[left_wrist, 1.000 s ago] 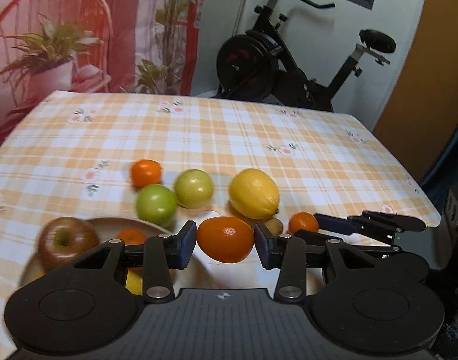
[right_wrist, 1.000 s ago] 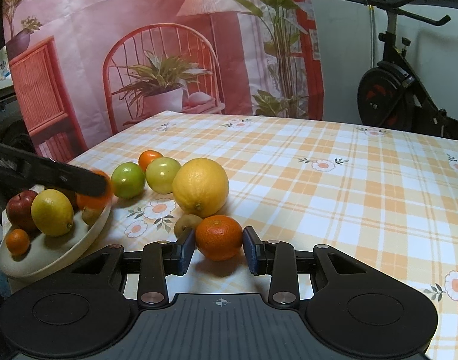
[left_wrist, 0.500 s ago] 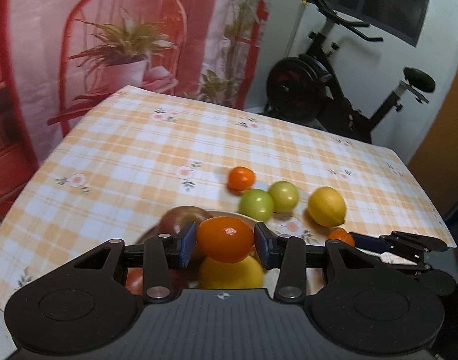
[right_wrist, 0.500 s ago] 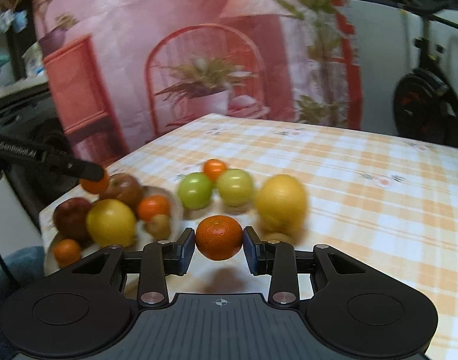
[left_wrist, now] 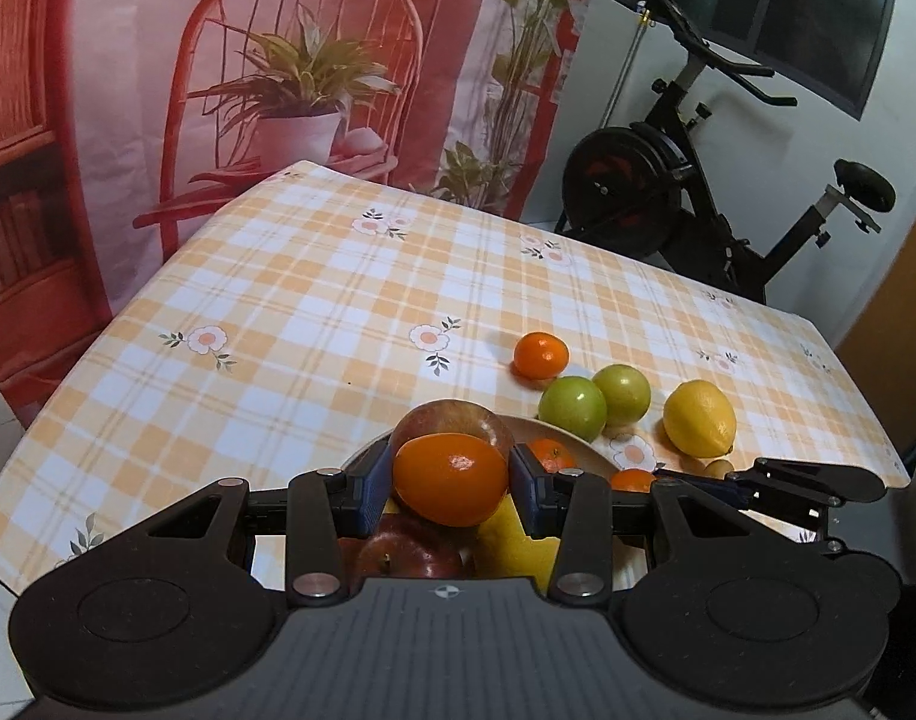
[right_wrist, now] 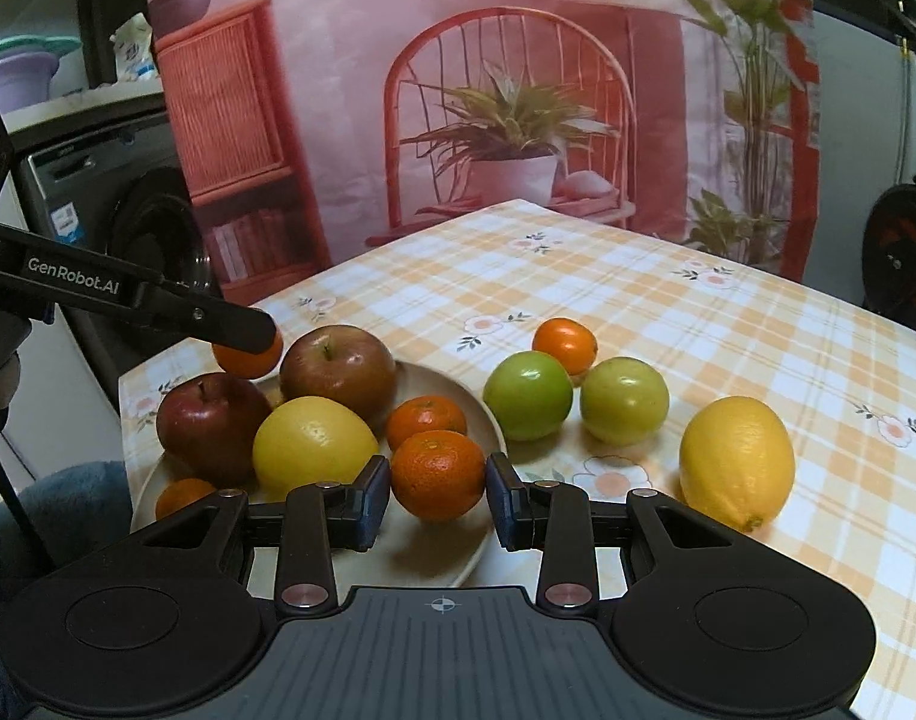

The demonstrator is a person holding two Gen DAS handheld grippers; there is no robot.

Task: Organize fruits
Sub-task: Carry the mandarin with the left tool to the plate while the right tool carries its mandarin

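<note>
The left tongs (left_wrist: 451, 483) pinch an orange (left_wrist: 451, 478) across its widest part and hold it above the plate (right_wrist: 458, 402), over the red apples and lemon already heaped there. The right tongs (right_wrist: 437, 495) sit on either side of a mandarin (right_wrist: 437, 474) at the plate's near rim; its sides look flush with the blue pads, so I judge it pinched, though lightly.

Both fruits look light, round and firm with a slightly yielding, pebbled skin — easy to bruise if squeezed hard, and likely to roll once let go. A grip across the middle, as now, seems the safest hold.

The plate is crowded: 2 apples (right_wrist: 337, 369), a lemon (right_wrist: 314, 444) and 2 small mandarins (right_wrist: 426, 414) leave little bare surface, so a released fruit could roll off the rim or knock a neighbour. The free gap appears to lie at the plate's front right.

On the tabletop (left_wrist: 314, 300) outside the plate wait 2 green apples (right_wrist: 528, 394), another mandarin (right_wrist: 565, 345) just behind them and a large lemon (right_wrist: 736, 461) — none blocks the plate. The 2 tongs work close together, so they could collide.
</note>
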